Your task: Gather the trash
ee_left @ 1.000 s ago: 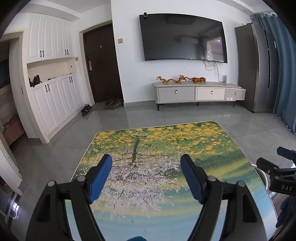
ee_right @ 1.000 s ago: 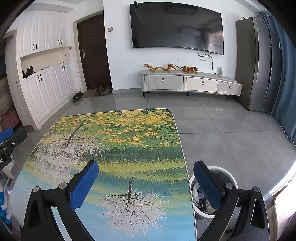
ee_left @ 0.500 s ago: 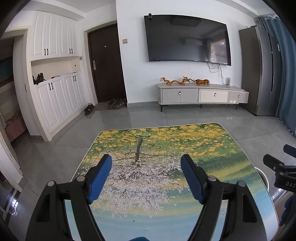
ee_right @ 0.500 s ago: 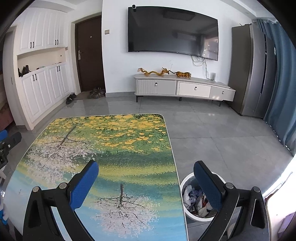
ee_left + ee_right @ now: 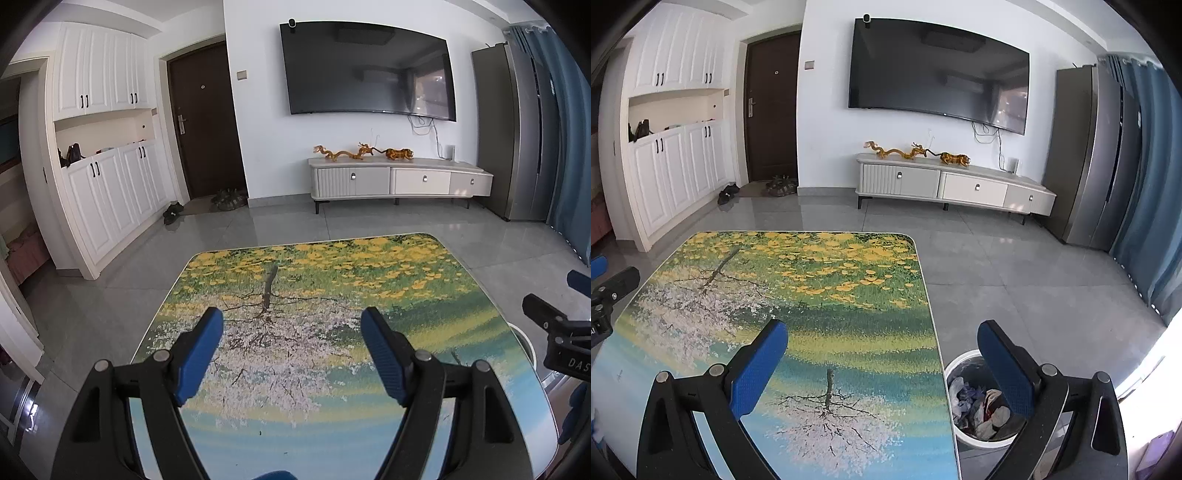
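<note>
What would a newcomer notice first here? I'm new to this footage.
The table with its painted tree landscape fills the foreground beneath both open grippers. Beside its right edge, on the floor, stands a white trash bin full of crumpled waste. A big dark TV hangs on the far wall.

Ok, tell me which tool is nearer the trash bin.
Right. The right tool hangs over the table's right edge, one finger directly above the trash bin on the floor. The left tool is over the table's middle, farther away.
</note>
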A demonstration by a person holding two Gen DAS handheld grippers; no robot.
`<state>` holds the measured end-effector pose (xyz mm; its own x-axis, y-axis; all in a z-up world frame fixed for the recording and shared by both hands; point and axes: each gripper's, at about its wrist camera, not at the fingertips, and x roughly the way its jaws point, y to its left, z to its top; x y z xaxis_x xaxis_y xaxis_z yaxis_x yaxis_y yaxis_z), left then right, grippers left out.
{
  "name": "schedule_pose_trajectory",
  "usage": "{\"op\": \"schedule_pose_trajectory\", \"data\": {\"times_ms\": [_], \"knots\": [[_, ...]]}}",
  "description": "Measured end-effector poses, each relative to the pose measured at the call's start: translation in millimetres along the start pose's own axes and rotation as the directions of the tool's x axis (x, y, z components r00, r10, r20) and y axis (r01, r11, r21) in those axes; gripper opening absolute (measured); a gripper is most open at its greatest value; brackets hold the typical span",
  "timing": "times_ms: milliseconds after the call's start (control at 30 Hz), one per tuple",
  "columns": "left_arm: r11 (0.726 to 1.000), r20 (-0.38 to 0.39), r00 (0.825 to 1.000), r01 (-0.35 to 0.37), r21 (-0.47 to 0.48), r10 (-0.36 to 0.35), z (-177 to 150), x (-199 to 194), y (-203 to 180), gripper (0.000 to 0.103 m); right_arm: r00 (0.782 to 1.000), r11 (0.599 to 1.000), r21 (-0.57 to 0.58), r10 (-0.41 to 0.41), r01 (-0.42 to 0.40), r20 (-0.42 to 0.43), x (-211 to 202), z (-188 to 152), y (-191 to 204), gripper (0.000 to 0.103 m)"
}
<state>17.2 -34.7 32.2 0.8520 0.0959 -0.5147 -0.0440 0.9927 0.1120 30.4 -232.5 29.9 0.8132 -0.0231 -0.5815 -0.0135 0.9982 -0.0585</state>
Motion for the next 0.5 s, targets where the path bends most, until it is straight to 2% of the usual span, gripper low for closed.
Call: {"op": "schedule_pose_trajectory", "data": {"times_ms": [500], "knots": [[1.0, -0.001, 1.0, 0.005, -0.001, -0.005, -4.3, 0.4, 1.7, 0.076, 1.0, 1.0, -0.019, -0.007, 0.007, -0.008, 2.1, -2.6, 5.2, 0.103]]}}
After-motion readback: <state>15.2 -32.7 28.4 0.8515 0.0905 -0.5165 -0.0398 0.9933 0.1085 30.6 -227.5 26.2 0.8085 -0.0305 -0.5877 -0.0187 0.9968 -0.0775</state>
